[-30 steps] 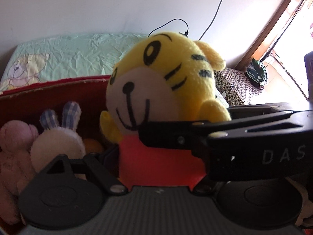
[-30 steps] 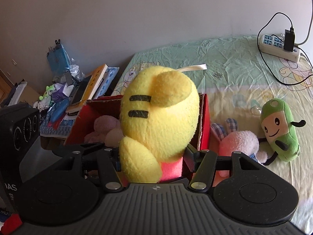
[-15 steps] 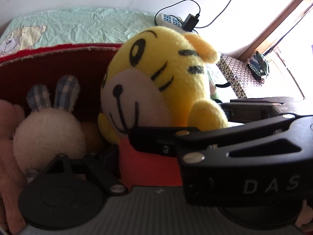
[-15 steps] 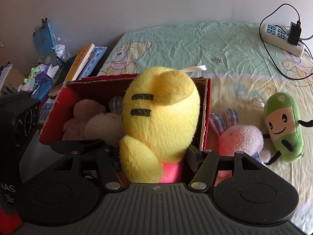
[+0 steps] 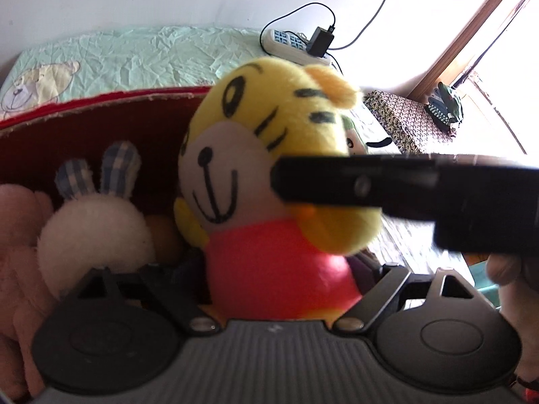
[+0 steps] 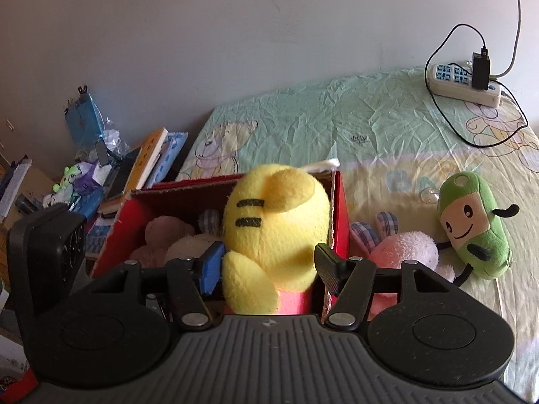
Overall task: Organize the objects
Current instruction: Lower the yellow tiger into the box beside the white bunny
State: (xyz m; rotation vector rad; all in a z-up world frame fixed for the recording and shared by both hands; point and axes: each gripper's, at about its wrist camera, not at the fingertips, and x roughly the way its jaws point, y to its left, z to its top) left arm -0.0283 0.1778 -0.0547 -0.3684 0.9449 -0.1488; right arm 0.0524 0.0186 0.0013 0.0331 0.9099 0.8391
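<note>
Covering bed, green cartoon sheet (image 6: 353, 118), grey wall (image 6: 235, 33)

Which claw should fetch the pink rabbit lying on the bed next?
Right. The right claw is open, and the pink rabbit lies beside it, outside the red box.

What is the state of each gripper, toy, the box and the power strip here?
Right gripper: open, pads clear of the toy.
Left gripper: open.
Yellow tiger plush: upright in the box, released.
Red box: open-topped, holding plush toys.
White bunny plush: inside the box.
Pink bunny plush: on the bed, outside.
Green plush: on the bed, outside.
Power strip: charger plugged in.
</note>
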